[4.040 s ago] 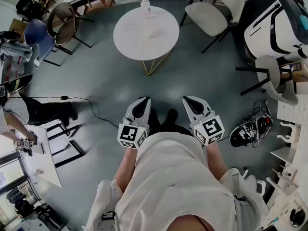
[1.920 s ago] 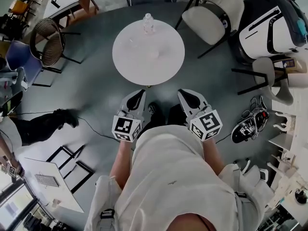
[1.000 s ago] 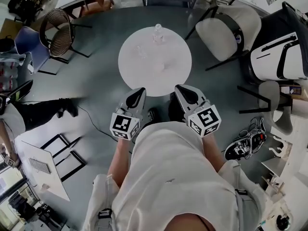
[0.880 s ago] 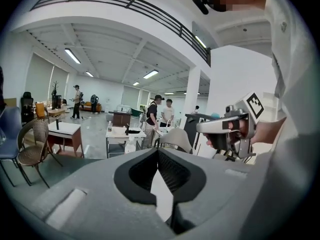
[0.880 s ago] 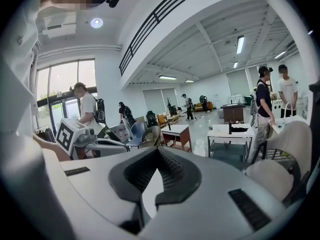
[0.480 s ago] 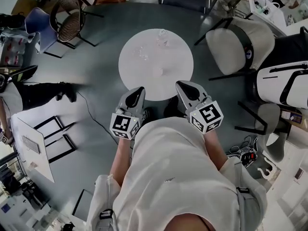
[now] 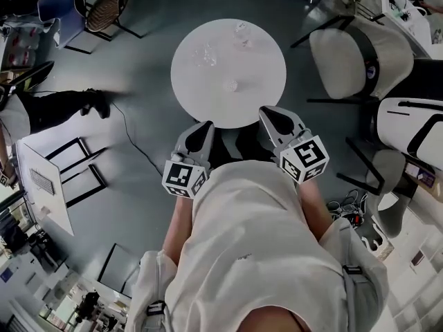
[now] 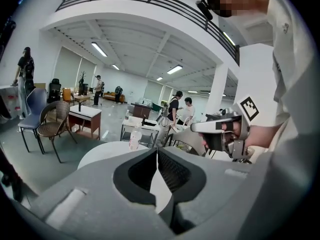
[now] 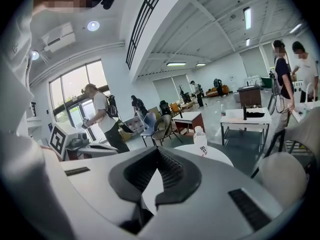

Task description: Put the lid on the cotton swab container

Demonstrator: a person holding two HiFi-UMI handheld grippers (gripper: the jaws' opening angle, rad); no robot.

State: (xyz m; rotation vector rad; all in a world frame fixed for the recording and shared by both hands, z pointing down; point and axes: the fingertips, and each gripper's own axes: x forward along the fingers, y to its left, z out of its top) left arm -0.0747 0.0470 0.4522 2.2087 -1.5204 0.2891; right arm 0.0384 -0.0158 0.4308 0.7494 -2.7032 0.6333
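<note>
Grey floor in the head view, with a round white table (image 7: 263, 68) carrying a bottle (image 7: 241, 32) far, a clear container (image 7: 204, 55) left, contents too small to tell, and a small pale piece (image 7: 232, 86) nearer. Left gripper view: shows the left gripper (image 8: 157, 149) clenched on nothing. Right gripper view: shows the right gripper (image 9: 158, 150) clamped empty too.

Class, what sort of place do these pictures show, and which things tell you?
Probably an open-plan office or workshop hall: a round white table, a brown wicker chair, white desks and long ceiling strip lights.
</note>
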